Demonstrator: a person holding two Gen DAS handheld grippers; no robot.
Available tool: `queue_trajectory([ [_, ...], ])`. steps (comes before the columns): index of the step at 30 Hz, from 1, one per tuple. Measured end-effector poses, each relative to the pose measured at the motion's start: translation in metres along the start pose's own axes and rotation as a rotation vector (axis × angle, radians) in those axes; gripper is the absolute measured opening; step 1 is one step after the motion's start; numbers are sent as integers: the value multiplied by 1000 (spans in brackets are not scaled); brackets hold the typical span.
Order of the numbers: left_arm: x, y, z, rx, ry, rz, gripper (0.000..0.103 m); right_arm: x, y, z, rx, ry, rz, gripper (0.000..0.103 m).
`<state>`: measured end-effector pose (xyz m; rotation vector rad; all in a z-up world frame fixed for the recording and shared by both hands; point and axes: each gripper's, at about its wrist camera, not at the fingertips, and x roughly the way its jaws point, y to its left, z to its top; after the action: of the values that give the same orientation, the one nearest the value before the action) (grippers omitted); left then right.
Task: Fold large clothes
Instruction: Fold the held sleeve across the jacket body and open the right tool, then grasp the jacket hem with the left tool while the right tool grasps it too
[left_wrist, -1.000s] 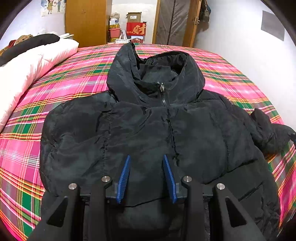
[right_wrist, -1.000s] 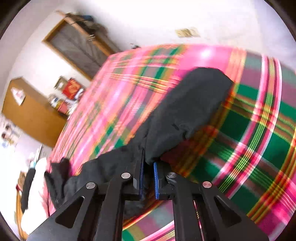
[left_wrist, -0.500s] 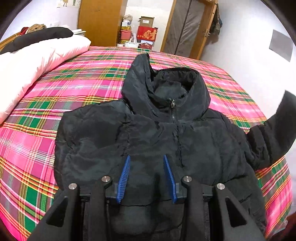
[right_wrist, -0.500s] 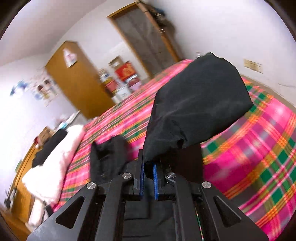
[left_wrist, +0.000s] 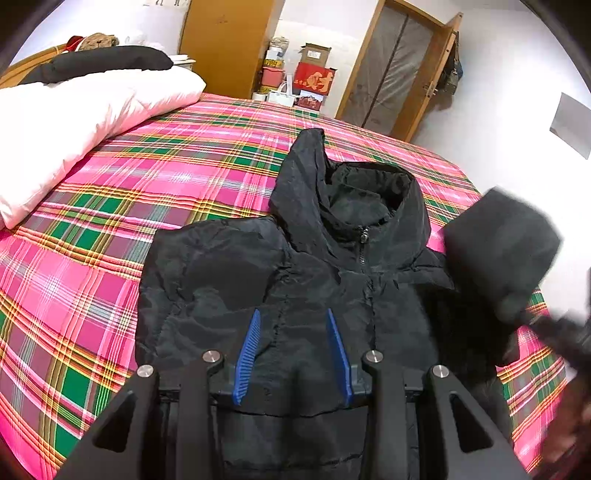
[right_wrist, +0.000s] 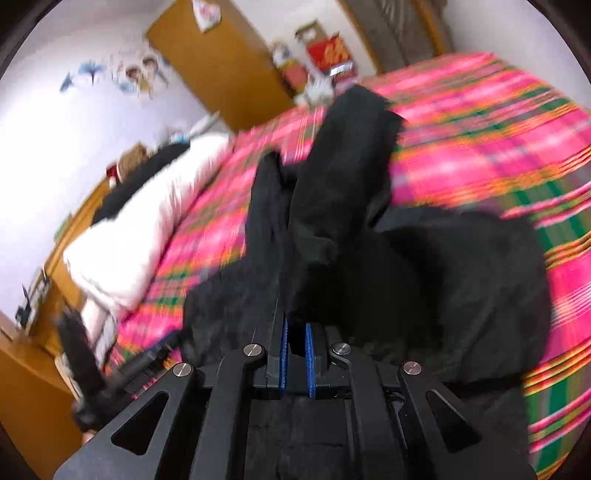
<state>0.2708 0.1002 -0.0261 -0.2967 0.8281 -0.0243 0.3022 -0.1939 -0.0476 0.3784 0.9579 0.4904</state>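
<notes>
A bedroom is being shown, with a bed covered by a pink, green and yellow plaid bedspread (left_wrist: 155, 177) taking up most of both views. Far to the left of the left gripper, a white duvet (left_wrist: 74, 110) is lying along the bed's edge, with a dark garment (left_wrist: 103, 64) resting on top of it. Beyond the bed, ahead and to the left of the gripper, a wooden wardrobe (left_wrist: 229, 44) is standing, and a red box with a gold character (left_wrist: 314, 79) is stacked among other boxes beside it; further right, a wooden-framed door (left_wrist: 399, 70) is seen.

The black hooded puffer jacket (left_wrist: 295, 288) is spread front-up on the bedspread, directly ahead of and beneath the left gripper (left_wrist: 292, 350), its zipper closed and its hood (left_wrist: 354, 199) pointing away. The left gripper's blue pads are being held moderately apart above the jacket's lower chest, with nothing pinched between them.

To the right of the left gripper, the jacket's sleeve (left_wrist: 502, 240) is being held raised over the jacket's right side, blurred. In the right wrist view the right gripper (right_wrist: 296, 339) is clamped narrowly on the sleeve's (right_wrist: 340, 177) black fabric, which is rising ahead of the pads. The view is motion-blurred.
</notes>
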Motion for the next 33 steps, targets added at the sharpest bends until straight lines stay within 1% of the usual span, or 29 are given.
queue_trajectory([
  [2,0,1,1,-7,1,-4,38,29,1,-13,-9,56,-8,7],
  [5,0,1,2,-6,0,-7,38,57,-2,-24,-10,113,4,8],
  [8,0,1,3,-9,-5,-13,38,69,-3,-30,-4,129,11,13],
  [9,-1,1,3,-12,-9,-16,38,67,-3,-30,-2,125,23,15],
  [11,-1,2,4,-20,-14,-23,38,60,0,-29,4,117,65,30],
  [12,-1,2,4,-26,-14,-25,38,52,-2,-29,0,111,76,34],
  [13,-2,3,4,-33,-15,-32,40,45,1,-28,-13,103,88,40],
  [14,-2,4,5,-44,-16,-40,40,39,5,-27,-32,95,99,42],
  [18,-6,10,7,-81,-26,-64,40,20,15,-29,-98,71,108,42],
  [19,-6,12,7,-87,-27,-67,43,13,15,-30,-108,56,102,42],
  [22,-3,16,7,-117,-14,-97,50,-5,1,-32,-98,16,53,42],
  [24,9,14,4,-123,37,-132,52,-18,-19,-31,-61,-14,-3,42],
  [27,31,7,-3,-123,128,-147,52,-36,-59,-29,8,-49,-76,42],
  [29,43,1,-8,-113,174,-151,52,-48,-87,-27,44,-75,-139,42],
  [33,62,-8,-18,-84,227,-148,50,-63,-123,-24,100,-110,-215,42],
])
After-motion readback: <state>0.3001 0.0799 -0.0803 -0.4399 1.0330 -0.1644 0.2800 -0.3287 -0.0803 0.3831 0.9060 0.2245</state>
